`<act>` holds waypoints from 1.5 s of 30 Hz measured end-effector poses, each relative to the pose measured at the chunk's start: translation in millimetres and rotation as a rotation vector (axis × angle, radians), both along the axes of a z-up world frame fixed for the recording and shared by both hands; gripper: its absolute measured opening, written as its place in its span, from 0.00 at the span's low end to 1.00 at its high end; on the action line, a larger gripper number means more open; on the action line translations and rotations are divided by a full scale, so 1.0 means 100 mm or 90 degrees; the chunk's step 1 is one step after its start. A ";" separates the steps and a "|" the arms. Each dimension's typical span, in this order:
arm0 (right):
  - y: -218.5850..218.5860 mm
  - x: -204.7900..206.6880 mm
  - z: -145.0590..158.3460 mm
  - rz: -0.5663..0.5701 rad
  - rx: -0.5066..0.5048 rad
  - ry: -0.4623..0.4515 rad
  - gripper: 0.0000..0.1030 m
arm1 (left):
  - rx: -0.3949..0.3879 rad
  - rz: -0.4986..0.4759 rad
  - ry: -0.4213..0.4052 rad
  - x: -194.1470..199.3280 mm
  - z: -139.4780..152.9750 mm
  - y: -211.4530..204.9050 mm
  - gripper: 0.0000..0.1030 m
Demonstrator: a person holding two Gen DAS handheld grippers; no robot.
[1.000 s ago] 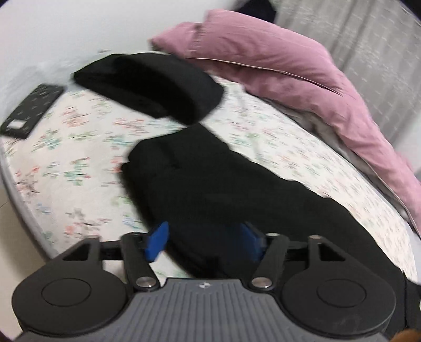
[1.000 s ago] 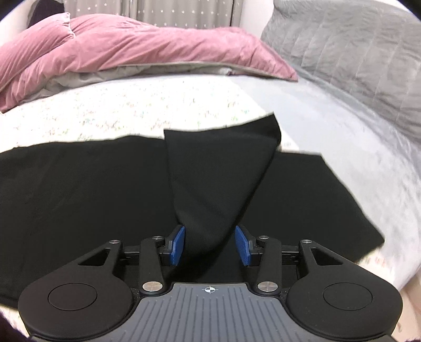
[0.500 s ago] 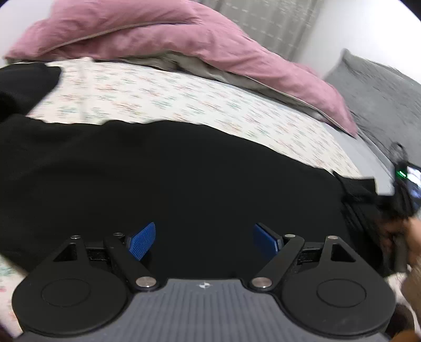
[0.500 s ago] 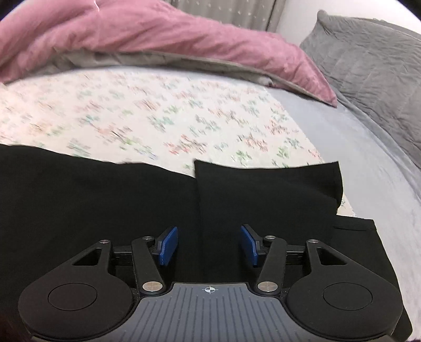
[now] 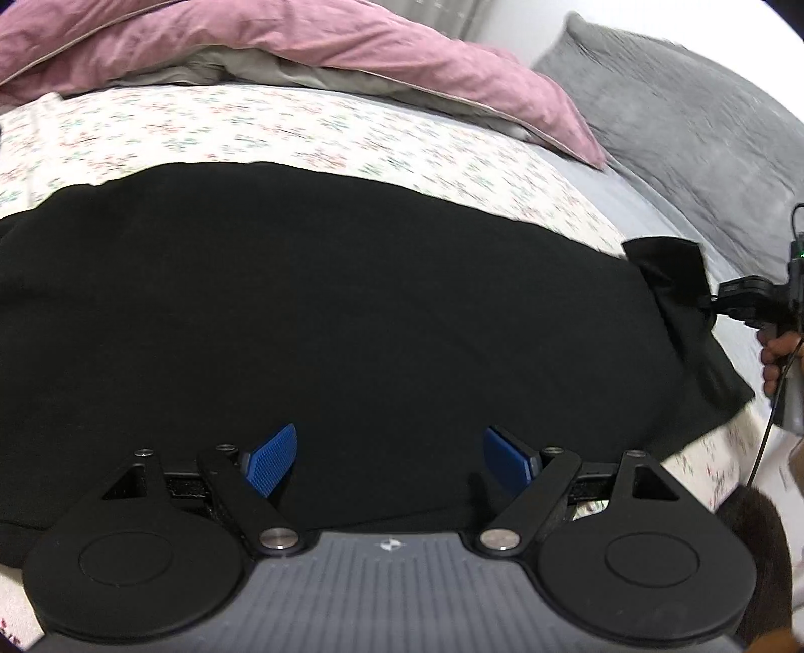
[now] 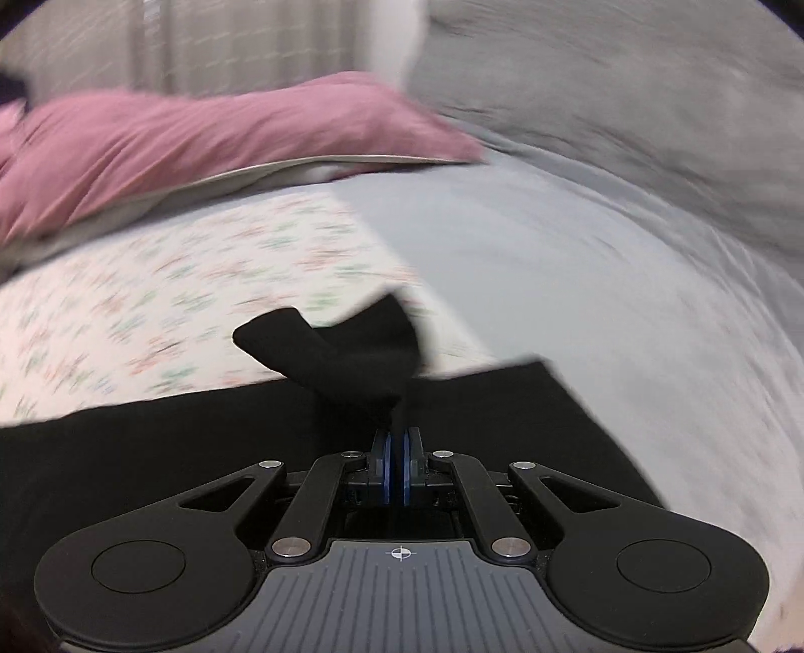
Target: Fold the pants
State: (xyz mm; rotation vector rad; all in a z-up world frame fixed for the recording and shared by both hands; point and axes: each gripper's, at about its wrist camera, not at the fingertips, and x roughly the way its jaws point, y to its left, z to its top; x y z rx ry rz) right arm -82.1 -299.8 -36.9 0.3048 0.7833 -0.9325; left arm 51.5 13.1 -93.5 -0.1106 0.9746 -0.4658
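A: Where are the pants?

B: The black pants [image 5: 326, 311] lie spread flat across the floral sheet [image 5: 251, 125] of the bed, taking up most of the left wrist view. At their far right end a corner of the cloth is raised off the sheet.

A: What has that corner?

B: The right gripper [image 6: 395, 454]. Its blue pads are pressed together with only a sliver between them, and a bunch of black fabric [image 6: 346, 351] rises out of the pinch, flaring into a loose, twisted flap above the flat part of the pants. In the left wrist view, the same gripper [image 5: 713, 304] shows at the right edge, touching the lifted corner, with the person's hand [image 5: 776, 351] behind it.

A: And the left gripper?

B: The left gripper [image 5: 389, 459] hovers over the near edge of the pants with its jaws spread wide. The blue pads [image 5: 271, 459] stand well apart, and nothing is held between them; only the flat black cloth shows in the gap.

A: What lies around the pants?

B: Beyond them, a pink duvet [image 5: 301, 45] is heaped along the far side of the bed. To the right, the floral sheet gives way to a plain pale-grey sheet [image 6: 553, 261], and a grey quilted cover [image 5: 678, 110] sits past that. The right wrist view is blurred.
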 end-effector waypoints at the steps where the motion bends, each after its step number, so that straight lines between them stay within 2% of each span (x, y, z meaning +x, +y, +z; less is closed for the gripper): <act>1: -0.08 -0.17 0.01 -0.022 0.016 -0.010 0.02 | -0.001 -0.008 -0.001 -0.01 0.00 -0.01 1.00; 6: -0.39 -0.90 -0.17 -0.149 0.158 -0.084 0.03 | -0.008 -0.043 -0.002 -0.03 0.00 -0.06 1.00; 8: -0.43 -1.12 -0.27 -0.175 0.199 -0.139 0.03 | -0.002 -0.054 -0.005 -0.04 0.01 -0.07 1.00; 9: -0.42 -1.18 -0.28 -0.176 0.204 -0.162 0.03 | -0.002 -0.063 -0.006 -0.05 0.01 -0.08 1.00; 10: -0.40 -1.22 -0.27 -0.173 0.205 -0.176 0.10 | -0.002 -0.072 -0.007 -0.05 0.01 -0.07 1.00; 13: -0.39 -1.25 -0.26 -0.169 0.191 -0.201 0.17 | -0.004 -0.096 -0.010 -0.01 0.00 -0.11 1.00; 17: -0.48 -1.31 -0.25 -0.196 0.191 -0.247 0.18 | -0.001 -0.129 -0.016 -0.04 -0.01 -0.14 1.00; 18: -0.50 -1.30 -0.24 -0.200 0.182 -0.240 0.17 | 0.005 -0.134 -0.019 -0.05 -0.02 -0.15 0.98; 20: -0.49 -1.29 -0.21 -0.205 0.148 -0.198 0.01 | 0.021 -0.143 -0.029 -0.06 -0.03 -0.16 0.93; 26: -0.42 -1.31 -0.08 -0.194 0.095 -0.132 0.00 | 0.022 -0.160 -0.038 -0.05 -0.01 -0.14 0.91; 31: -0.36 -1.28 0.13 -0.173 0.064 -0.120 0.00 | 0.040 -0.192 -0.072 -0.13 0.04 -0.22 0.87; 34: -0.36 -1.20 0.24 -0.160 0.048 -0.106 0.00 | 0.068 -0.207 -0.090 -0.18 0.01 -0.29 0.73; 36: -0.35 -1.16 0.28 -0.152 0.041 -0.094 0.00 | 0.088 -0.213 -0.098 -0.19 -0.02 -0.33 0.51; 38: -0.35 -1.15 0.27 -0.148 0.039 -0.082 0.00 | 0.108 -0.224 -0.102 -0.20 -0.04 -0.39 0.35; 39: -0.35 -1.15 0.25 -0.149 0.042 -0.078 0.00 | 0.115 -0.226 -0.102 -0.20 -0.05 -0.40 0.31; 45: -0.31 -1.28 0.07 -0.158 0.057 -0.051 0.00 | 0.084 -0.229 -0.095 -0.16 0.07 -0.29 0.29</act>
